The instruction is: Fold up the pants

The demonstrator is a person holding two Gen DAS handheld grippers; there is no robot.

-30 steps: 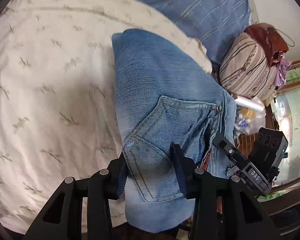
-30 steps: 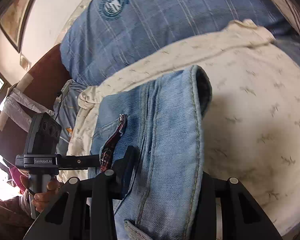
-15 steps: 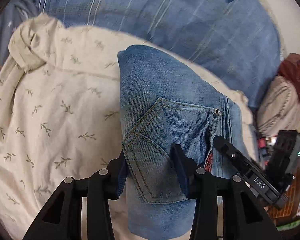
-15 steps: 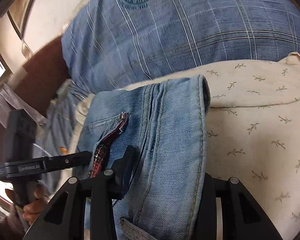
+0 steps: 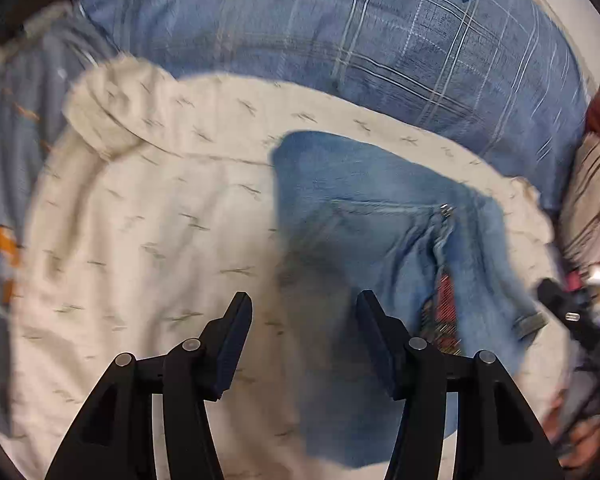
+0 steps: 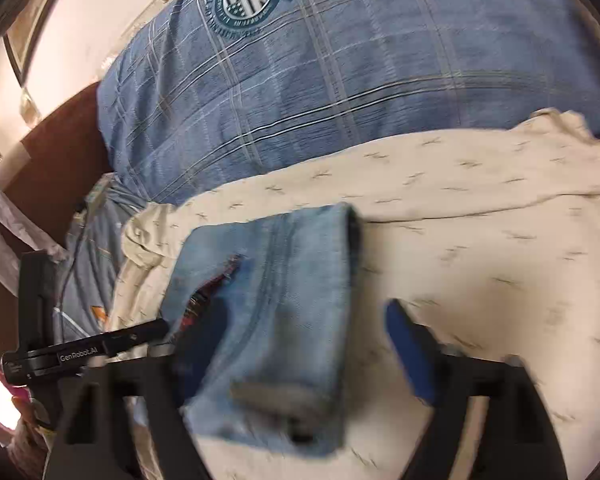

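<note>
One pair of blue jeans (image 5: 364,216), folded into a compact stack, lies on a cream sheet (image 5: 148,232) with a small leaf print, on a bed. One back pocket faces up in the left wrist view, and a red patterned strip (image 5: 444,300) shows along the fly. One big blue plaid pillow (image 6: 340,80) with a single round crest sits behind the jeans, touching the sheet's far edge. Left gripper (image 5: 304,340): jaws opening, moderately wide, nothing pinched; its right finger overlaps the jeans' edge in the picture, the left one is over bare sheet. Right gripper (image 6: 296,356): jaws opening, very wide, the jeans' near end between them but the pads not pressing; frame blurred. The left gripper's body shows at the left edge of the right wrist view. One striped bundle (image 5: 592,200) sits at the far right, off the sheet.
</note>
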